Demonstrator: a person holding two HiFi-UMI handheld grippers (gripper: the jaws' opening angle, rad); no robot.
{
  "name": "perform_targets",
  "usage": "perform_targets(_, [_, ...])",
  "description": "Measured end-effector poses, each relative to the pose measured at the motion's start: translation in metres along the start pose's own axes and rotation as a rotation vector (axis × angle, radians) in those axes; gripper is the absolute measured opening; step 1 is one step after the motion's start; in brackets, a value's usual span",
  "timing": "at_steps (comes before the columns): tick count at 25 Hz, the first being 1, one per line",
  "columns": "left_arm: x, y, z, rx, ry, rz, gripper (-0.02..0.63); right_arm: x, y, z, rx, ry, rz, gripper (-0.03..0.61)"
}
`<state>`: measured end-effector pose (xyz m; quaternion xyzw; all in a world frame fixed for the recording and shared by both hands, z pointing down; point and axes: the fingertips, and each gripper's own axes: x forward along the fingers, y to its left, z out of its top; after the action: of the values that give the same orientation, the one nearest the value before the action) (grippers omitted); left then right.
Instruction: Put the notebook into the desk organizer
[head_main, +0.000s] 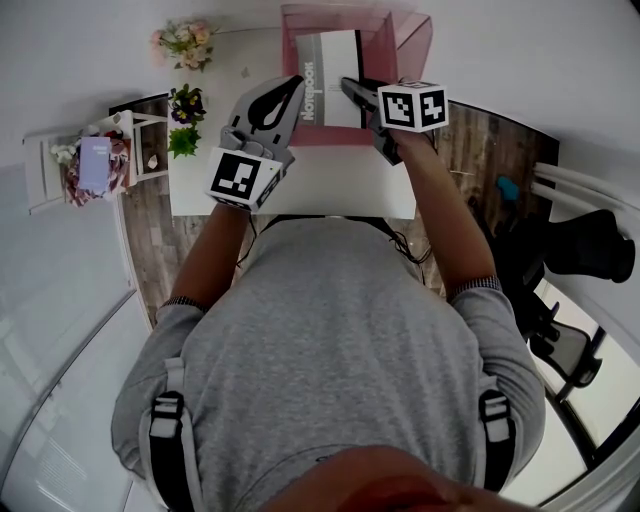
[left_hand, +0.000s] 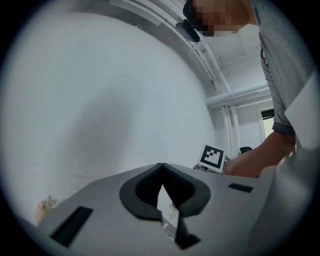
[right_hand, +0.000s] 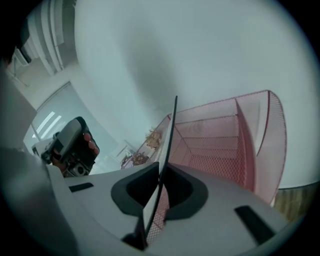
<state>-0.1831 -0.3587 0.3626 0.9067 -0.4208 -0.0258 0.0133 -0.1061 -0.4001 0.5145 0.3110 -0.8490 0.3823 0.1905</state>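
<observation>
In the head view the notebook (head_main: 332, 78), grey and white with print on its cover, stands upright in the mouth of the pink mesh desk organizer (head_main: 408, 42). My left gripper (head_main: 296, 84) grips its left edge and my right gripper (head_main: 349, 90) grips its right edge. In the left gripper view the jaws (left_hand: 161, 169) are closed together, with a strip of the notebook's printed page (left_hand: 168, 209) showing between them. In the right gripper view the notebook (right_hand: 171, 135) runs edge-on up through the narrow jaws (right_hand: 164, 169), with the organizer's mesh walls (right_hand: 225, 145) right behind it.
The organizer stands at the back of a white desk (head_main: 300, 185). A flower pot (head_main: 183, 42) and a small plant (head_main: 185, 108) sit at the desk's left. A white shelf with odds and ends (head_main: 95, 165) stands further left. A black chair (head_main: 590, 250) is on the right.
</observation>
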Motion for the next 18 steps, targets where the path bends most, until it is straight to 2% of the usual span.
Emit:
perform_targets(6, [-0.001,-0.001,-0.001,-0.006,0.000,-0.008,0.020,0.015,-0.008,-0.020,-0.130,0.066,-0.108,0.057])
perform_targets(11, [-0.001,0.002,-0.002,-0.008,0.002,-0.015,0.020,0.015,-0.010,-0.014,-0.259,0.096,-0.219,0.081])
perform_targets(18, [-0.004,0.005,-0.002,-0.014,-0.009,-0.036,0.020,0.021,-0.015,-0.018,-0.377,0.129,-0.300,0.100])
